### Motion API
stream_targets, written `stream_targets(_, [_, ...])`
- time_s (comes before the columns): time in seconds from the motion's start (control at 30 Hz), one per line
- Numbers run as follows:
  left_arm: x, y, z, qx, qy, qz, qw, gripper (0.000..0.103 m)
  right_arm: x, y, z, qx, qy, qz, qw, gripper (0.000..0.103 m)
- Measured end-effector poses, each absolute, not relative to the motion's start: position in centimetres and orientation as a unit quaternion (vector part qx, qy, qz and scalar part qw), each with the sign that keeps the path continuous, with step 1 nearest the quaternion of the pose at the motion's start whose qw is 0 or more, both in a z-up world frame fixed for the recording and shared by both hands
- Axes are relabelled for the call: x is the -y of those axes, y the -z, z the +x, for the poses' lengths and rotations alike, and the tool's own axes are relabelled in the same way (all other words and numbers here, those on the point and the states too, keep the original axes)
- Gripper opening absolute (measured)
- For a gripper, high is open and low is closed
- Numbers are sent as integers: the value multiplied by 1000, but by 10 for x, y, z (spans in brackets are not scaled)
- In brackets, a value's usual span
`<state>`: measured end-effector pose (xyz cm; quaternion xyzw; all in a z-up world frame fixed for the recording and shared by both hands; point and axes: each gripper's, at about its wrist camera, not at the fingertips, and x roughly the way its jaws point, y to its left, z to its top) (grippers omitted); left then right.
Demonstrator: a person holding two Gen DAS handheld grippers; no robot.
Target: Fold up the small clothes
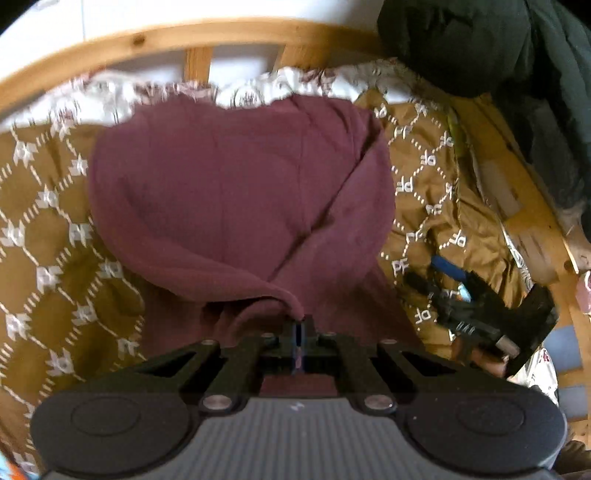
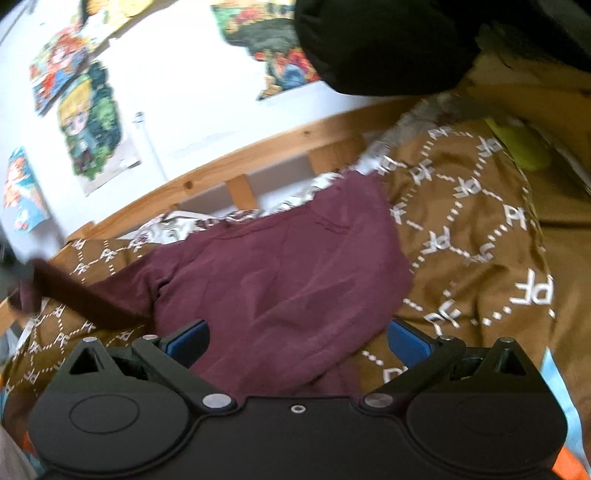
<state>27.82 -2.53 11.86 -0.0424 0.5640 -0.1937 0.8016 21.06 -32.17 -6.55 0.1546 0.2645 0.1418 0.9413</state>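
A maroon garment (image 1: pixel 240 192) lies spread on the brown patterned bedcover (image 1: pixel 48 229). My left gripper (image 1: pixel 298 332) is shut on a fold of its near edge, and the cloth rises in a ridge to the pinched tips. In the right wrist view the same maroon garment (image 2: pixel 280 273) lies below my right gripper (image 2: pixel 299 341), whose blue pads (image 2: pixel 410 341) stand wide apart with nothing pressed between them. A sleeve (image 2: pixel 77 299) stretches off to the left edge. The right gripper (image 1: pixel 454 291) also shows at the right of the left wrist view, beside the garment.
A wooden bed rail (image 1: pixel 192 33) runs along the far side, against a white wall with posters (image 2: pixel 88 129). A dark bulky garment (image 1: pixel 480 48) is heaped at the far right corner. A white printed sheet (image 1: pixel 243 92) shows behind the bedcover.
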Motion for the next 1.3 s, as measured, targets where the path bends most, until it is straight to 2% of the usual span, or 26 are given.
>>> stream_targets(0.2, [-1, -60, 262, -556, 171, -86, 809, 5, 325, 73, 216, -286, -129, 161, 936, 102])
stream_targets(0.27, [-13, -47, 256, -545, 170, -104, 814, 28, 320, 76, 218, -295, -132, 147, 935, 102])
stream_targets(0.3, [-19, -44, 254, -541, 172, -111, 816, 50, 317, 78, 219, -300, -135, 140, 934, 102])
stream_targets(0.33, [-26, -42, 252, -534, 171, -117, 820, 64, 313, 79, 221, -305, -138, 131, 933, 102])
stream_targets(0.4, [-40, -43, 251, -513, 154, -115, 837, 69, 301, 82, 221, -313, -146, 104, 933, 102])
stream_targets(0.5, [-63, -42, 248, -484, 101, -98, 864, 85, 278, 82, 214, -301, -176, 49, 936, 102])
stream_targets(0.63, [-99, -29, 267, -441, 18, -77, 894, 86, 227, 78, 185, -249, -264, -62, 930, 102])
stream_targets(0.77, [-126, 5, 298, -430, -31, -111, 896, 82, 173, 80, 150, -193, -385, -159, 889, 97])
stream_targets(0.87, [-134, 23, 316, -439, -20, -137, 888, 80, 146, 86, 135, -188, -438, -206, 855, 89])
stream_targets(0.97, [-136, 32, 331, -450, -1, -148, 881, 72, 124, 96, 128, -200, -471, -237, 826, 81])
stream_targets(1.03, [-136, 39, 337, -462, 9, -158, 873, 49, 112, 101, 125, -207, -495, -251, 806, 78])
stream_targets(1.07, [-138, 42, 340, -467, 13, -169, 868, 42, 106, 103, 122, -208, -504, -259, 797, 75])
stream_targets(1.13, [-137, 47, 339, -468, 14, -189, 863, 2, 94, 108, 120, -214, -511, -274, 786, 68])
stream_targets(1.23, [-142, 49, 333, -459, 13, -211, 863, 0, 84, 114, 117, -221, -509, -288, 780, 41])
stream_targets(1.27, [-143, 49, 332, -453, 14, -214, 865, 0, 83, 115, 117, -224, -509, -291, 778, 25])
stream_targets(1.3, [-144, 47, 331, -450, 14, -219, 865, 0, 83, 115, 118, -226, -507, -289, 780, 15])
